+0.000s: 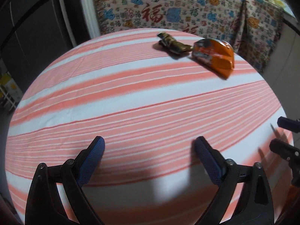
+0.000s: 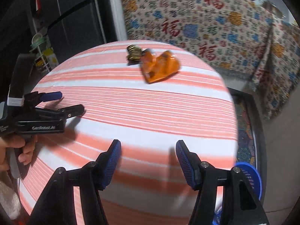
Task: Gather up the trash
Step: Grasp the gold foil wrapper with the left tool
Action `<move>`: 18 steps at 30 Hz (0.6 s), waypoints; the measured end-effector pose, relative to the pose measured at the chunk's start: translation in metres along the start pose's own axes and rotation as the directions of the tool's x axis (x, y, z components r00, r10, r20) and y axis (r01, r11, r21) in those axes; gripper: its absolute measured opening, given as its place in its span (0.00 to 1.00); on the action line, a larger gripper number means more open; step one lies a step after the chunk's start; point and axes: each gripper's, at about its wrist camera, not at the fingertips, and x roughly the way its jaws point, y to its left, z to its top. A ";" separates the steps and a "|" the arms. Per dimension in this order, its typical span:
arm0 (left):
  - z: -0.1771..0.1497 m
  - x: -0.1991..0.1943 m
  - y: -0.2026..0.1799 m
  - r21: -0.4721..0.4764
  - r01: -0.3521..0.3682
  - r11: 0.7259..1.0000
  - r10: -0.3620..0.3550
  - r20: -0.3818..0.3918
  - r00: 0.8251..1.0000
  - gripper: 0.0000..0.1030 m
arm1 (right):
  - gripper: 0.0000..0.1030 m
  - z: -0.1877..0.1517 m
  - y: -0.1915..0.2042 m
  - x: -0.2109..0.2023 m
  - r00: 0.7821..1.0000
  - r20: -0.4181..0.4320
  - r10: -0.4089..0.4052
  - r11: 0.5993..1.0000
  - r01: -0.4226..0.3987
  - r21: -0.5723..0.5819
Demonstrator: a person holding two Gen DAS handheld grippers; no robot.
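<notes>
A round worktop covered in a pink-and-white striped cloth fills both wrist views. At its far side lie two pieces of trash: a crumpled orange wrapper and, just beside it on the left, a smaller crumpled gold-and-dark wrapper. In the right wrist view the two appear touching, the gold one behind the orange one.

The left gripper hangs over the near part of the cloth, well apart from the wrappers; its jaws stand wide apart with only striped cloth between the blue pads. In the right wrist view it shows from the side, held by a hand at the left edge.

The right gripper is also over the near side, its jaws apart with nothing between them. Its tips show at the right edge of the left wrist view.

Behind the worktop hangs a patterned cloth with red characters. A blue round object sits low beside the worktop's right edge.
</notes>
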 end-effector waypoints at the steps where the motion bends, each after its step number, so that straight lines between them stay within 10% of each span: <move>1: 0.003 0.001 0.001 -0.011 0.004 1.000 -0.004 0.001 1.000 0.97 | 0.60 0.002 0.005 0.006 1.000 -0.006 0.000 1.000 0.000 -0.005; 18: 0.094 0.021 0.018 -0.039 0.107 0.993 -0.105 0.055 0.993 0.93 | 0.76 0.029 0.029 0.047 0.998 -0.002 -0.058 0.998 0.058 -0.013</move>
